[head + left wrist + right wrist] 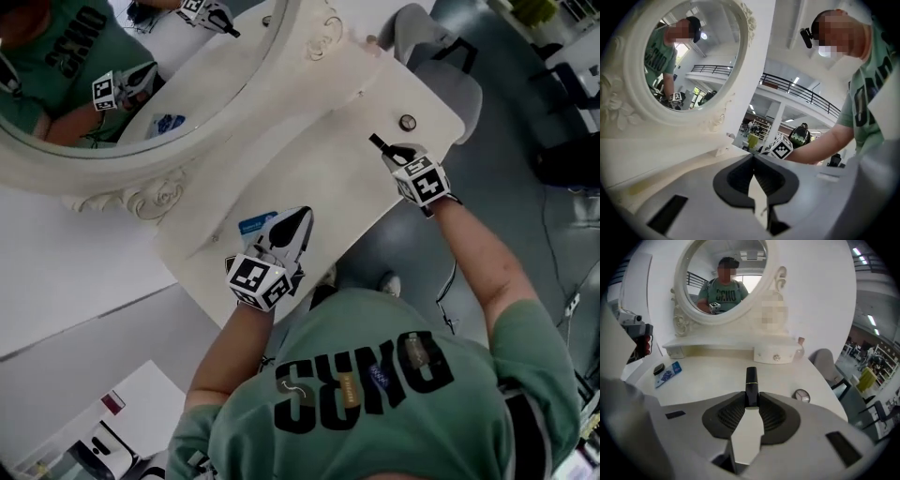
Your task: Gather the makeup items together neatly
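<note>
A black lipstick tube [751,385] with a thin gold band stands out from between the pads of my right gripper [751,401], which is shut on it. In the head view that gripper [389,150] hangs over the right part of the cream vanity table [319,178], with the lipstick [379,142] pointing toward the mirror. A round compact [407,122] lies just beyond it near the table's right end. A blue packet [255,225] lies beside my left gripper [298,220], whose jaws are shut with nothing between them [753,161]. A small black item [658,369] lies by the blue packet [669,373].
A large oval mirror [141,84] in an ornate white frame stands along the back of the table. A small drawer unit [776,355] sits under it. A grey chair [441,66] stands off the table's right end. The floor is grey.
</note>
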